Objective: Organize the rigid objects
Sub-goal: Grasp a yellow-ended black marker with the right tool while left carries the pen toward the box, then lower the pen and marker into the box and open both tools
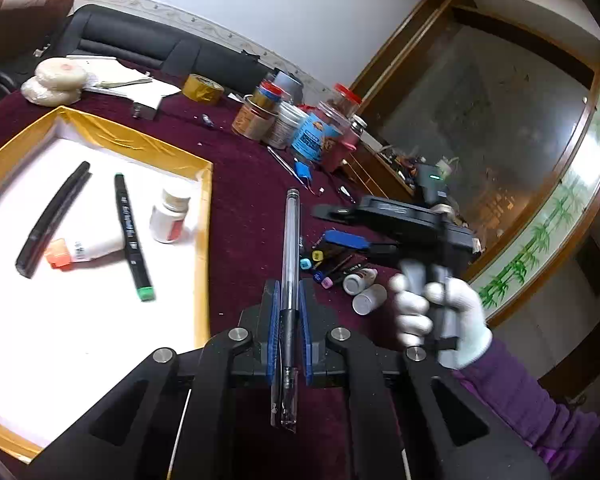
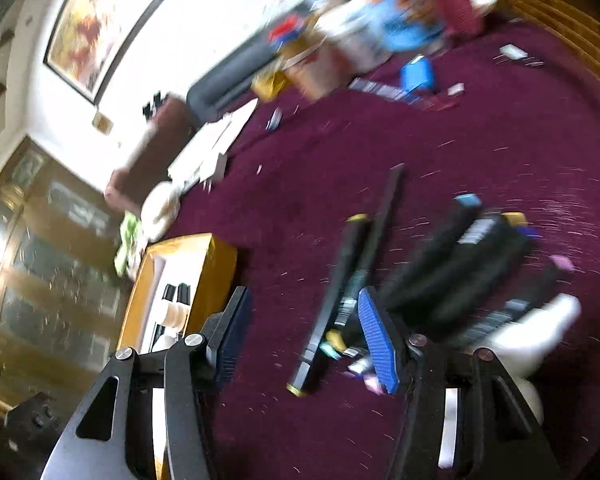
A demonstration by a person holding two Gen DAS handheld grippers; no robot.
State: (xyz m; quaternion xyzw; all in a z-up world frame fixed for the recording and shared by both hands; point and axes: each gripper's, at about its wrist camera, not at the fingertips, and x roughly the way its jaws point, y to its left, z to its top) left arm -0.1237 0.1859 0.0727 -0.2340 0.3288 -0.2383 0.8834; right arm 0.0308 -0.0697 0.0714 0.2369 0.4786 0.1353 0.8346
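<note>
My left gripper (image 1: 290, 300) is shut on a clear gel pen (image 1: 290, 248) that points away along the fingers, held above the maroon table just right of the gold-rimmed white tray (image 1: 204, 208). In the tray lie a black pen (image 1: 54, 220), a green-capped marker (image 1: 132, 236), a white tube with orange cap (image 1: 84, 250) and a small white bottle (image 1: 168, 216). My right gripper (image 2: 304, 332) is open over a pile of black markers (image 2: 452, 264) and a long black pen (image 2: 356, 280). It also shows in the left wrist view (image 1: 352, 240), held by a white-gloved hand.
Jars, cans and a tape roll (image 1: 202, 87) stand at the table's back. Two small white bottles (image 1: 364, 290) lie beside the marker pile. Papers and round white pads (image 1: 56, 80) sit at the far left. A wooden cabinet (image 1: 480, 120) stands behind the table.
</note>
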